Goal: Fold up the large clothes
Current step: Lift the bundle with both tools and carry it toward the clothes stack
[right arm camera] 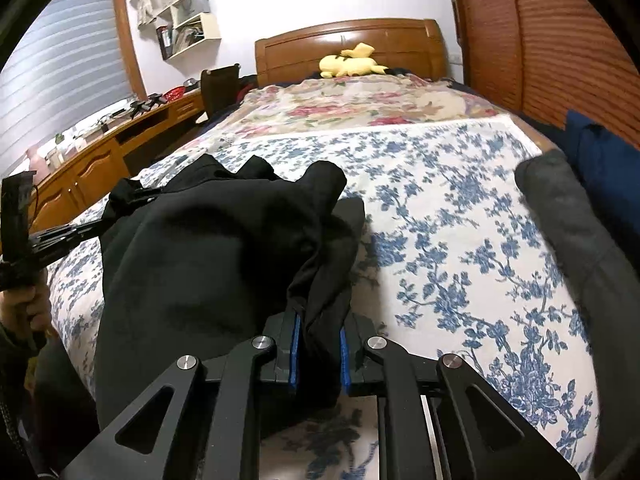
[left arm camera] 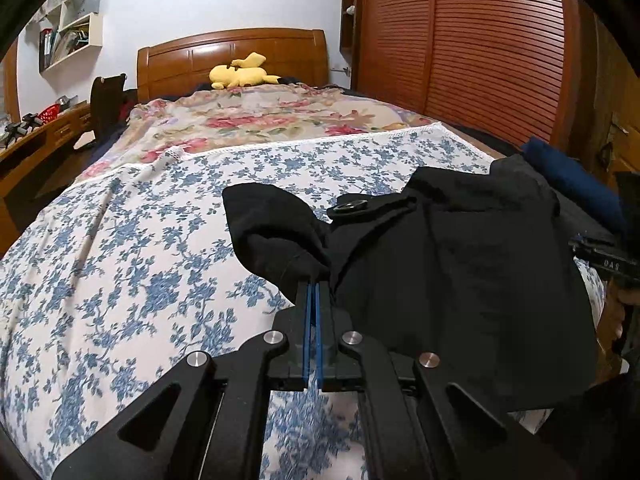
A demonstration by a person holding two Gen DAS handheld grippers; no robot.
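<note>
Left gripper [left arm camera: 313, 286]: blue pads pressed together, pinching a corner of the black garment [left arm camera: 460, 280]. Cloth bunched up over the fingertips and hid them in the left wrist view. A flap of the same garment stood up just beyond the tips, and a round black button [left arm camera: 347, 207] showed on a tab near the flap.

Right gripper [right arm camera: 318, 320]: jaws nearly together, a thick fold of the black garment [right arm camera: 208, 264] clamped between the 2 blue pads. Fabric filled the gap fully.

Garment hung between the 2 grippers, lifted above the bed [left arm camera: 140, 260], its lower edge draped toward the near side. In the right wrist view the left gripper appeared at the far left edge, with a hand [right arm camera: 24, 304] on its handle.

Bed carried a blue-flowered sheet [right arm camera: 460, 240] at the near end, a red-flowered cover [left arm camera: 248, 120] further up. A yellow plush toy [left arm camera: 242, 74] lay by the wooden headboard [left arm camera: 232, 54].

A rolled grey cloth [right arm camera: 568, 224] lay along the right side of the bed, a dark blue item [right arm camera: 600, 152] just beyond it by the slatted wardrobe doors [left arm camera: 480, 48].

A wooden table [right arm camera: 100, 152] ran along the left wall, wall shelves [right arm camera: 188, 20] above it.
</note>
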